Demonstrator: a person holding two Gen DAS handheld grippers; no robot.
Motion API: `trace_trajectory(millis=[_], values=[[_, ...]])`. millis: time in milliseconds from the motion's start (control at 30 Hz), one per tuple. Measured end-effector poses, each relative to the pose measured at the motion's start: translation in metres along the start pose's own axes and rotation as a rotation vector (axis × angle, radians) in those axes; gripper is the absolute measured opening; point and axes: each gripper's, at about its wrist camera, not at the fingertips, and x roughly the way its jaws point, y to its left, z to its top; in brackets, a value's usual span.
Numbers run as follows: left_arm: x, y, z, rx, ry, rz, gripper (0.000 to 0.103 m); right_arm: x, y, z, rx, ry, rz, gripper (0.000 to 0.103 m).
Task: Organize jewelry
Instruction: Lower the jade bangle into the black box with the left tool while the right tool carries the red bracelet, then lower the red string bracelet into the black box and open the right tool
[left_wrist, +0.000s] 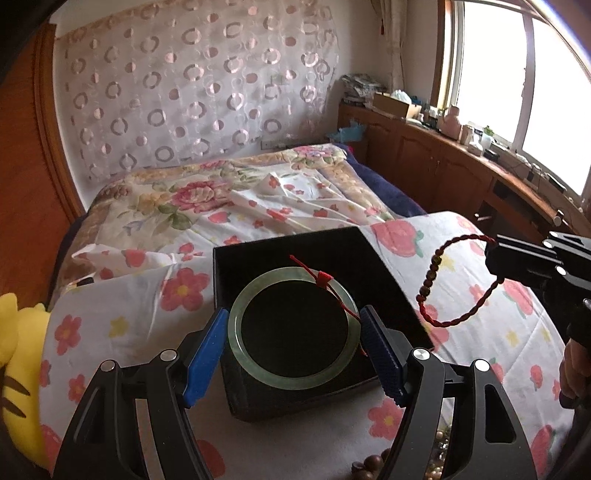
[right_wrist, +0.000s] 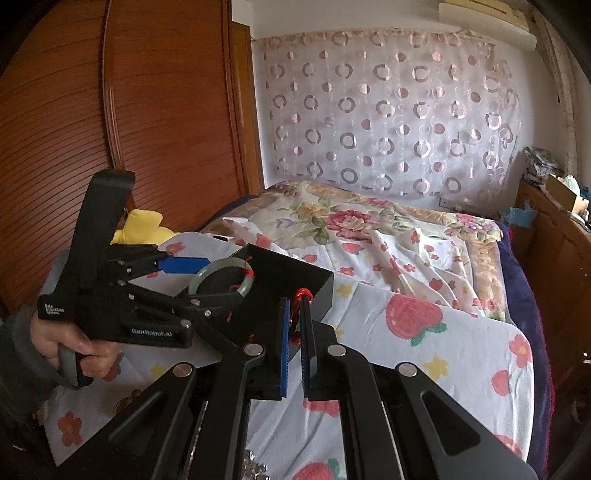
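Observation:
My left gripper (left_wrist: 293, 317) is shut on a pale green jade bangle (left_wrist: 243, 343) with a thin red cord (left_wrist: 324, 278) tied to it, held over an open black box (left_wrist: 280, 247) on the flowered bedspread. The bangle also shows in the right wrist view (right_wrist: 218, 269). My right gripper (right_wrist: 294, 306) is shut on a red braided cord bracelet (left_wrist: 458, 321) with brown beads, which hangs to the right of the box. In the right wrist view only a bit of the red cord (right_wrist: 301, 293) shows between the pads, in front of the box (right_wrist: 310, 277).
A yellow plush toy (left_wrist: 14, 354) lies at the left. Wooden and pearl-like beads (left_wrist: 439, 454) lie on the bedspread near the bottom edge. A wooden counter (left_wrist: 458, 162) with clutter runs under the window at the right. A wooden wardrobe (right_wrist: 110, 110) stands at the left.

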Motion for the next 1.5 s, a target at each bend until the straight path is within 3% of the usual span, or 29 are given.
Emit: trace_trajectory(millis=[233,633,733,933,1333,1400,1433,1500], values=[[0.008,0.003,0.000,-0.003,0.019,-0.016,0.069,0.014,-0.001,0.002,0.001,0.016,0.018,0.006],[-0.011,0.015,0.001,-0.038,-0.026,-0.010,0.069,0.028,0.002,0.009,0.005,0.022,0.049,0.006],[-0.021,0.025,-0.001,-0.058,-0.050,0.024,0.078,0.039,0.006,0.013,-0.005,0.033,0.071,0.006],[-0.034,0.049,-0.011,-0.104,-0.065,0.090,0.086,0.063,0.017,0.017,-0.033,0.067,0.078,0.006],[-0.047,0.070,-0.034,-0.137,-0.093,0.141,0.093,0.082,0.027,0.015,-0.054,0.112,0.064,0.008],[-0.048,0.071,-0.038,-0.145,-0.093,0.141,0.095,0.078,0.028,0.015,-0.062,0.104,0.056,0.017],[-0.049,0.071,-0.041,-0.150,-0.094,0.136,0.095,0.074,0.028,0.015,-0.062,0.097,0.051,0.027],[-0.050,0.070,-0.045,-0.156,-0.087,0.124,0.095,0.063,0.028,0.014,-0.060,0.083,0.048,0.031]])
